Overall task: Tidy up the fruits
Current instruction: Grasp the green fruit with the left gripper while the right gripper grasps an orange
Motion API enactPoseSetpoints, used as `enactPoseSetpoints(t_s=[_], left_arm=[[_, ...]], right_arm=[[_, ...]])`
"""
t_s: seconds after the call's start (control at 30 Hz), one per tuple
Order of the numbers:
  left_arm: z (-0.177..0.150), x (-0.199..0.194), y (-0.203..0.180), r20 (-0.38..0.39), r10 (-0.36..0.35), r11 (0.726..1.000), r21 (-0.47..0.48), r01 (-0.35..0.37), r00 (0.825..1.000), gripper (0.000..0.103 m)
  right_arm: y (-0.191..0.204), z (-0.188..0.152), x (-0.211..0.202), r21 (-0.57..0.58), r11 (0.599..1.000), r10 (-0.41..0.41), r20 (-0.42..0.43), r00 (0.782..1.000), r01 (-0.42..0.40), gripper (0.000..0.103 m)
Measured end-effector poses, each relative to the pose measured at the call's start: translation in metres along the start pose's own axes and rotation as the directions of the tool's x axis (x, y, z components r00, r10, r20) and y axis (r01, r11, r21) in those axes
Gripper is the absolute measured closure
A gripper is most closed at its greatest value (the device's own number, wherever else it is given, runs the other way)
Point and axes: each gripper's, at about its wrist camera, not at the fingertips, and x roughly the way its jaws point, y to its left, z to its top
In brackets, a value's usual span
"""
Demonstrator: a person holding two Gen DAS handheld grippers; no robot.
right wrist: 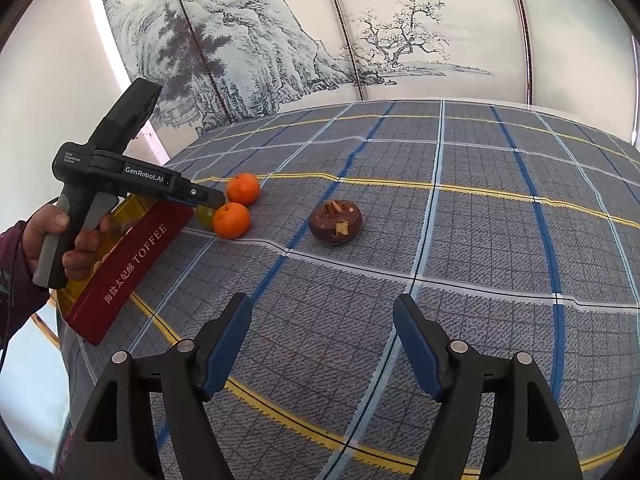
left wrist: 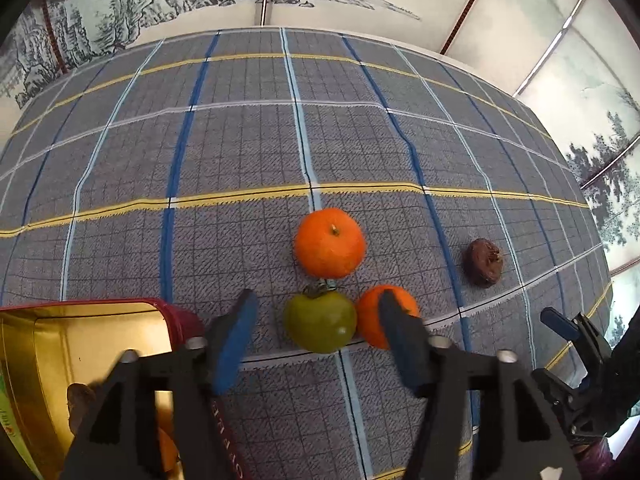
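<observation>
Left wrist view: left gripper spread above green fruit, tangerines crowding it; right gripper spread, empty.

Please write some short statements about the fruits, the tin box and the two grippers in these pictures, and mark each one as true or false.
1. The green fruit lies between two oranges. False: it touches the near orange at its side, and the far orange lies just beyond it.
2. The brown fruit lies apart from the other fruits. True.
3. The left gripper is shut on an orange. False: it is open and holds nothing.
4. The right gripper is open and empty. True.
5. The tin box is red outside with TOFFEE written on it. True.
</observation>
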Motion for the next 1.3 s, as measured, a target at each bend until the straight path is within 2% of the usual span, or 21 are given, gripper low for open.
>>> enactPoseSetpoints(t_s=[0.1, 0.17, 0.2, 0.23, 0.27, 0.4, 0.63, 0.83, 0.97, 1.03, 1.23, 1.27, 1.3], left_arm=[[-0.002, 0.0, -0.002, 0.011, -0.023, 1.0, -0.003, 0.023, 1.0, 0.04], [-0.002, 0.0, -0.002, 0.021, -0.037, 0.999, -0.012, 0.037, 0.999, 0.049], [-0.003, -0.001, 0.0, 0.026, -0.024, 0.999, -0.026, 0.025, 0.999, 0.057], [-0.003, -0.001, 0.001, 0.027, -0.014, 0.999, -0.032, 0.015, 1.0, 0.071], [-0.004, -0.001, 0.003, 0.021, 0.001, 0.999, -0.036, -0.001, 1.0, 0.071], [-0.017, -0.008, 0.0, 0.039, -0.016, 0.999, -0.049, 0.018, 0.999, 0.072], [-0.051, -0.047, -0.013, 0.139, -0.086, 0.99, -0.102, 0.101, 0.987, 0.072], [-0.078, -0.075, -0.035, 0.195, -0.093, 0.992, -0.067, 0.108, 0.976, 0.072], [-0.096, -0.088, -0.037, 0.218, -0.101, 0.989, -0.086, 0.122, 0.971, 0.072], [-0.102, -0.095, -0.033, 0.232, -0.102, 0.986, -0.102, 0.129, 0.967, 0.072], [-0.115, -0.113, -0.031, 0.266, -0.075, 0.989, -0.102, 0.105, 0.961, 0.073], [-0.117, -0.115, -0.031, 0.273, -0.069, 0.99, -0.1, 0.099, 0.96, 0.076], [-0.118, -0.118, -0.032, 0.275, -0.072, 0.991, -0.093, 0.101, 0.959, 0.098]], right_arm=[[0.0, 0.0, 0.0, 0.0, 1.0, 0.005, 0.003, 1.0, -0.005, 0.029], [0.0, 0.0, 0.0, 0.001, 1.0, 0.005, 0.004, 1.0, -0.005, 0.028], [0.0, 0.0, 0.0, 0.002, 1.0, 0.005, 0.003, 1.0, -0.005, 0.028], [0.0, 0.0, 0.0, 0.002, 1.0, 0.006, 0.004, 1.0, -0.006, 0.028], [0.0, 0.0, -0.001, 0.002, 1.0, 0.006, 0.005, 1.0, -0.006, 0.028], [-0.001, 0.0, 0.0, 0.007, 1.0, 0.007, 0.007, 1.0, -0.007, 0.028], [-0.001, 0.0, 0.0, 0.004, 1.0, 0.005, 0.0, 1.0, -0.005, 0.027], [0.029, 0.018, 0.01, -0.105, 0.992, 0.064, -0.034, 0.997, -0.067, 0.027], [0.057, 0.041, 0.034, -0.194, 0.974, 0.112, -0.054, 0.992, -0.12, 0.027], [0.066, 0.049, 0.056, -0.221, 0.963, 0.135, -0.101, 0.986, -0.154, 0.027], [0.09, 0.063, 0.11, -0.273, 0.952, 0.098, -0.162, 0.982, -0.14, 0.027], [0.092, 0.065, 0.118, -0.283, 0.951, 0.078, -0.169, 0.983, -0.124, 0.028], [0.093, 0.065, 0.125, -0.281, 0.953, 0.059, -0.185, 0.981, -0.11, 0.029]])
